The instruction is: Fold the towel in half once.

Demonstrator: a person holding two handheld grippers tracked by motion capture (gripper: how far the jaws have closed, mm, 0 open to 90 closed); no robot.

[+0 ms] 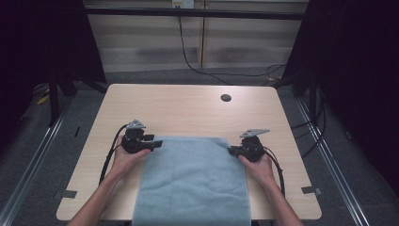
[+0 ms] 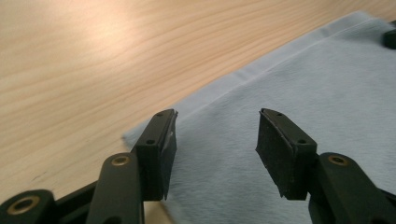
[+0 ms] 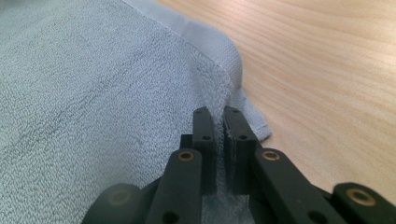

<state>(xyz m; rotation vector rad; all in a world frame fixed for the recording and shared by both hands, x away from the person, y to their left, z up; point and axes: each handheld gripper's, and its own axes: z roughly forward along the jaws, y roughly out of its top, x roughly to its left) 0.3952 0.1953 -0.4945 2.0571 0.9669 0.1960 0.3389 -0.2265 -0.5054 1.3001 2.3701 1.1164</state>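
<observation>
We worked at a pale wooden table (image 1: 188,108) set on grey carpet, with dark curtains to either side and a light wall panel behind. A small round hole (image 1: 226,98) sat in the tabletop beyond the towel, toward its far right corner.

The light blue towel (image 1: 193,181) lay flat on the near half of the table, its near end hanging over the table's near edge and its far hem running straight across the middle of the table. We placed everything else by that towel.

Our left gripper (image 1: 151,142) sat at the towel's far left corner. In the left gripper view its jaws stood wide apart over that corner, one over the corner's edge and the other above the cloth, with nothing between them (image 2: 215,140). The far hem (image 2: 280,58) ran away from them toward the opposite corner.

Our right gripper (image 1: 234,150) sat at the towel's far right corner. In the right gripper view its jaws were pressed nearly together (image 3: 219,140), pinching a raised fold of the towel's edge (image 3: 231,79), which puckered up just ahead of them. Bare wood lay just beside that corner.
</observation>
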